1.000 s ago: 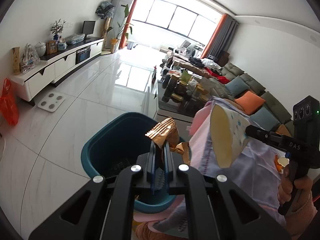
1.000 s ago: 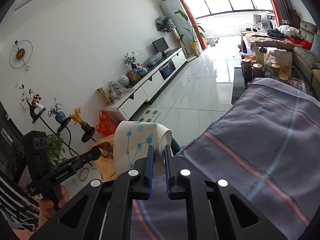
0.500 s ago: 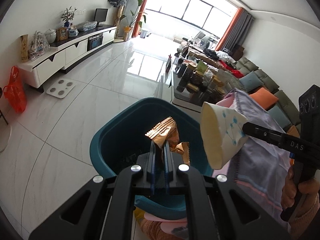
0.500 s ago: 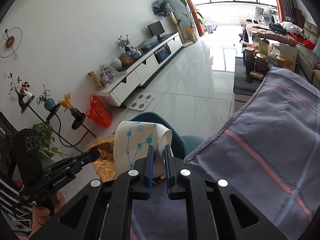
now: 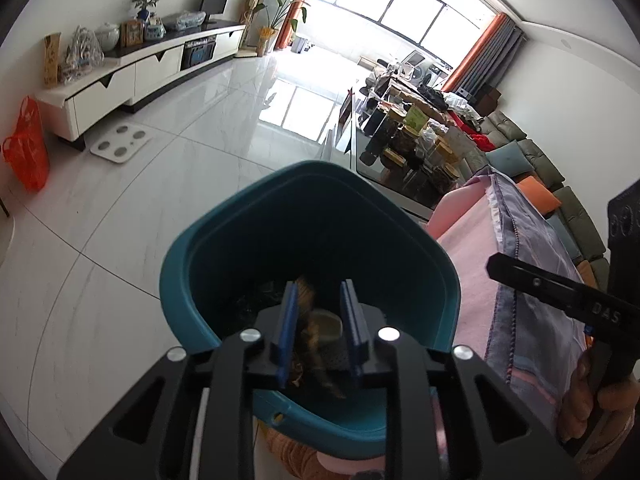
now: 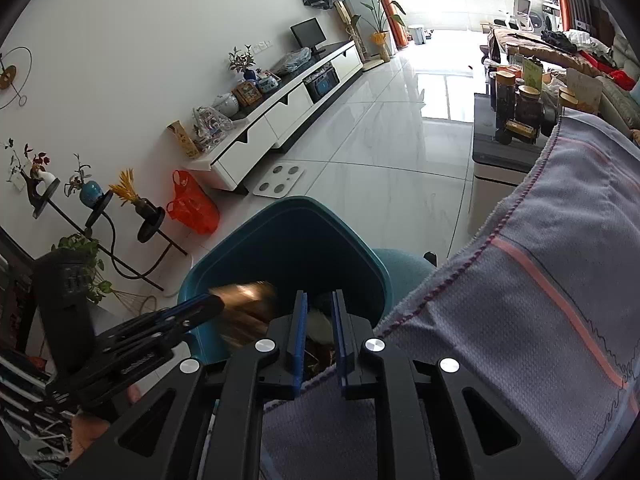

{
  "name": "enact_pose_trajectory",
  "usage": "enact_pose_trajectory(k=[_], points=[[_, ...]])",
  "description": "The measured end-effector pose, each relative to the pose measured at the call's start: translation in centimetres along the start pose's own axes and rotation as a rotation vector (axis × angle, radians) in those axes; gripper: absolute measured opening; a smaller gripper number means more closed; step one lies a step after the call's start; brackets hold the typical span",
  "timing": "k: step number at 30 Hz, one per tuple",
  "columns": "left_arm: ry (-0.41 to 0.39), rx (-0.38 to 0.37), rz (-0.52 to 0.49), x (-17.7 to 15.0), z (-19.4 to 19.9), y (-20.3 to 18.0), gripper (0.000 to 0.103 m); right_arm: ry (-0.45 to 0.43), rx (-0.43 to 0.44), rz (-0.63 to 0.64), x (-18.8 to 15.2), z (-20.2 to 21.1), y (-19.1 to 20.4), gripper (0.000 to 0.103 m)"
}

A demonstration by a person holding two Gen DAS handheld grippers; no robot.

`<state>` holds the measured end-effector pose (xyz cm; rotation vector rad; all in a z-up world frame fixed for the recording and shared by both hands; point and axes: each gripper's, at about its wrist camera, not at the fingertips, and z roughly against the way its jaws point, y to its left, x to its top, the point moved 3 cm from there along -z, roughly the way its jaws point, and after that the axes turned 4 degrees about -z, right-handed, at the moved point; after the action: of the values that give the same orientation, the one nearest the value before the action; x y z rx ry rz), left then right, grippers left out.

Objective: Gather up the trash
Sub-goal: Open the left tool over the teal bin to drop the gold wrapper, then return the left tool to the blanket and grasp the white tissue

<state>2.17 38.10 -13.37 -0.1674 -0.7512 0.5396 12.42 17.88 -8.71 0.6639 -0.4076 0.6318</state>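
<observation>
The main risk now is that a piece of trash misses the teal bin [image 5: 248,216] or catches on its rim. The left tool [image 5: 318,316] is opening its jaws, and the golden wrapper [image 5: 306,332] is between them, blurred, so it seems to be slipping free; if it sticks to a blue pad or swings sideways, it could drop on the white floor [image 5: 120,216] instead. The right tool [image 6: 320,326] is also starting to open, only slightly, and the white paper cup [image 6: 318,322] is partly visible between its narrow jaws; I cannot tell if the pads press it or not. This cup is light, and the tool is near the bin's side next to the grey cloth [image 6: 540,300], so the cup could bounce off the rim. In the left wrist view the wrapper lies between the fingers, above the dark inside of the bin, and a pale object under it is probably the cup. In the right wrist view the wrapper [image 6: 244,308] appears as a golden smear at the tip of the left tool [image 6: 212,304], over the bin's opening, just beside the right tool.
</observation>
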Motion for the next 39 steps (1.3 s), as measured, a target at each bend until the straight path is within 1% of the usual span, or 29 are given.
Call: enact_pose_trajectory(k=[2,5,8,10,12,13,15,16,18,21,23,25,29,32,37,39], points=[[0.0,-0.002,-0.003,-0.1,-0.3,0.0,0.028,-0.005,0.007,-0.003,-0.1,0.5,-0.2,0.014],[-0.003,-0.008,-0.007,-0.2,-0.3,-0.4,0.028,-0.017,0.017,-0.009,-0.5,1.3,-0.5,0.014],[-0.027,-0.015,-0.031,-0.2,0.4,-1.4,0.028,-0.041,0.019,0.002,-0.8,2.6,-0.6,0.014],[-0.056,-0.029,-0.059,0.0,1.3,-2.4,0.029,-0.059,0.028,0.009,-1.1,3.6,-0.8,0.016],[-0.085,-0.043,-0.09,0.2,2.4,-3.5,0.034,-0.082,0.033,0.016,-1.5,4.8,-0.9,0.023],[-0.107,-0.06,-0.111,0.2,3.2,-4.5,0.036,-0.096,0.035,0.018,-1.7,5.6,-1.0,0.024],[-0.139,-0.092,-0.137,0.1,4.4,-6.0,0.047,-0.12,0.037,0.02,-2.1,6.9,-1.3,0.029],[-0.157,-0.121,-0.155,0.0,5.1,-7.1,0.049,-0.136,0.036,0.022,-2.4,7.9,-1.5,0.029],[-0.177,-0.154,-0.193,-0.4,6.0,-8.9,0.053,-0.169,0.023,0.028,-2.9,9.6,-1.9,0.033],[-0.19,-0.22,-0.264,-1.2,6.9,-12.5,0.056,-0.211,0.003,0.024,-3.9,12.2,-3.0,0.035],[-0.185,-0.285,-0.316,-2.2,7.2,-15.2,0.057,-0.24,-0.015,0.005,-4.9,14.3,-4.2,0.036],[-0.175,-0.334,-0.362,-3.1,7.2,-17.8,0.057,-0.267,-0.038,-0.009,-5.7,16.1,-5.5,0.036],[-0.126,-0.441,-0.466,-5.4,6.5,-23.5,0.057,-0.329,-0.093,-0.059,-7.8,20.3,-8.4,0.038],[-0.084,-0.493,-0.534,-7.2,5.7,-26.9,0.057,-0.368,-0.149,-0.095,-9.3,22.9,-10.5,0.04],[-0.025,-0.558,-0.609,-9.9,4.6,-31.7,0.057,-0.428,-0.251,-0.191,-12.3,27.4,-14.9,0.041],[0.001,-0.584,-0.641,-11.0,4.2,-33.7,0.057,-0.455,-0.29,-0.236,-13.3,29.0,-16.6,0.044]])
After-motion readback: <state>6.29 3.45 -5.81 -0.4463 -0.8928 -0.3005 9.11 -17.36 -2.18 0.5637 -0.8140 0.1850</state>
